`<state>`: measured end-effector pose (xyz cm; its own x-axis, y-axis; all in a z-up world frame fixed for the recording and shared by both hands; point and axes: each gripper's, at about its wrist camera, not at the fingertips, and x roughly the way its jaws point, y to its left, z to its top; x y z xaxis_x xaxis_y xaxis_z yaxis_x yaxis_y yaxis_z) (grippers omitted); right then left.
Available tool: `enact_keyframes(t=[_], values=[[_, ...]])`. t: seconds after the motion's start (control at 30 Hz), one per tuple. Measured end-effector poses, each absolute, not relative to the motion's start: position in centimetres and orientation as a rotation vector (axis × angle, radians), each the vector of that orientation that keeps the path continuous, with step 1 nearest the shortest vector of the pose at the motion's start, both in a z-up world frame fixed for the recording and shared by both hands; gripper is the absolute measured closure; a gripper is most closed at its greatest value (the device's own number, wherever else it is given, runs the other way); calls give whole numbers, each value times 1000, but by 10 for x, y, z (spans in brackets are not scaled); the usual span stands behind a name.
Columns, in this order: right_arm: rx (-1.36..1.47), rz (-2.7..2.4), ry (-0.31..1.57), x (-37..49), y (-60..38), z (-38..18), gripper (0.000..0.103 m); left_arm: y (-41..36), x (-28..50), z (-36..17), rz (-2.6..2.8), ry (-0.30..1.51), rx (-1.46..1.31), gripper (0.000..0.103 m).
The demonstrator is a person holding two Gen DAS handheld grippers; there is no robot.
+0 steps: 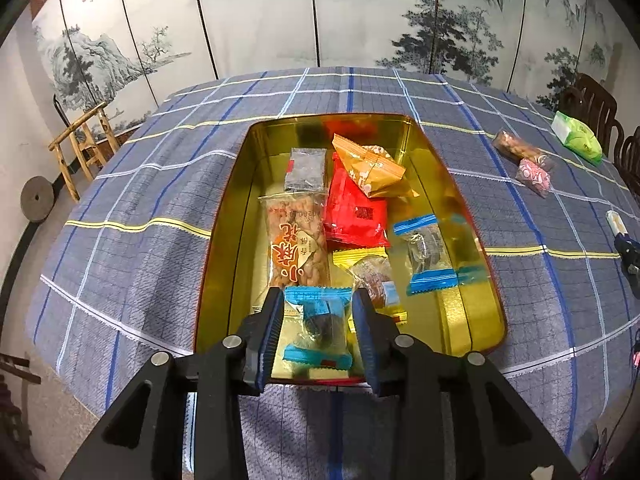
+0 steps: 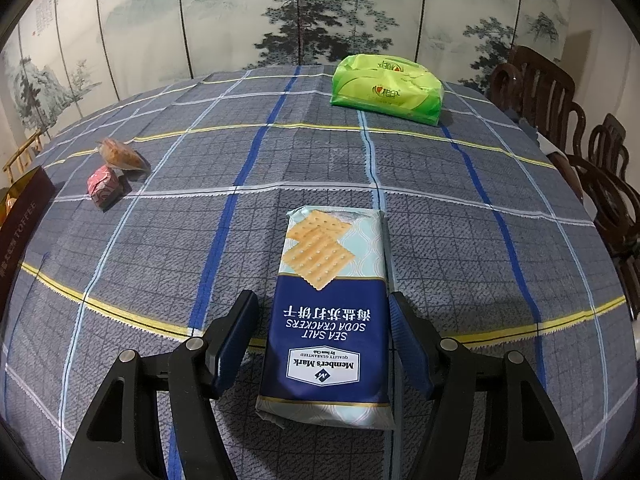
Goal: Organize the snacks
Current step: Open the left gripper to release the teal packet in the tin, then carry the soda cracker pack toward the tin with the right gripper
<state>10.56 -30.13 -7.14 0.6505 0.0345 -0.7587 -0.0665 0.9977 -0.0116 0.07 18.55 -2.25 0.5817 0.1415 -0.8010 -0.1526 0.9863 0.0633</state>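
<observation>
A gold-lined tin [image 1: 236,208] stands open on the checked cloth. It holds several wrapped snacks, among them a peanut pack [image 1: 298,240], a red pack [image 1: 354,212] and an orange pack [image 1: 370,168]. My left gripper [image 1: 319,296] hangs over the tin's near end, open. A blue-ended sweet [image 1: 320,324] lies between and below its fingers, and the pads do not press on it. My right gripper [image 2: 323,298] is open around a navy soda cracker pack [image 2: 328,300] that lies flat on the cloth. There is a gap at its left finger [image 2: 236,328].
A brown wrapped snack [image 2: 122,156] and a pink one [image 2: 103,186] lie on the cloth between the tin's dark outer wall [image 2: 22,216] and the crackers. A green tissue pack [image 2: 386,88] sits at the far side. Dark wooden chairs [image 2: 600,184] line the right edge.
</observation>
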Motion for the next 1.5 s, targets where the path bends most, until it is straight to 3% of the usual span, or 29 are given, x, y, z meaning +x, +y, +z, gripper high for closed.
enact_keyframes(t=[0.2,0.57,1.33,1.5], values=[[-13,57,858,96,-298,-70,47,179,-9,-16,179,907,8,64],[101,107,870,69,-293,-68,51,170,-25,-7,171,880,21,59],[81,186,901,29,-244,-65,52,172,-48,-10,133,896,-32,54],[20,161,895,31,-235,-67,45,172,-49,-10,125,897,-31,54]])
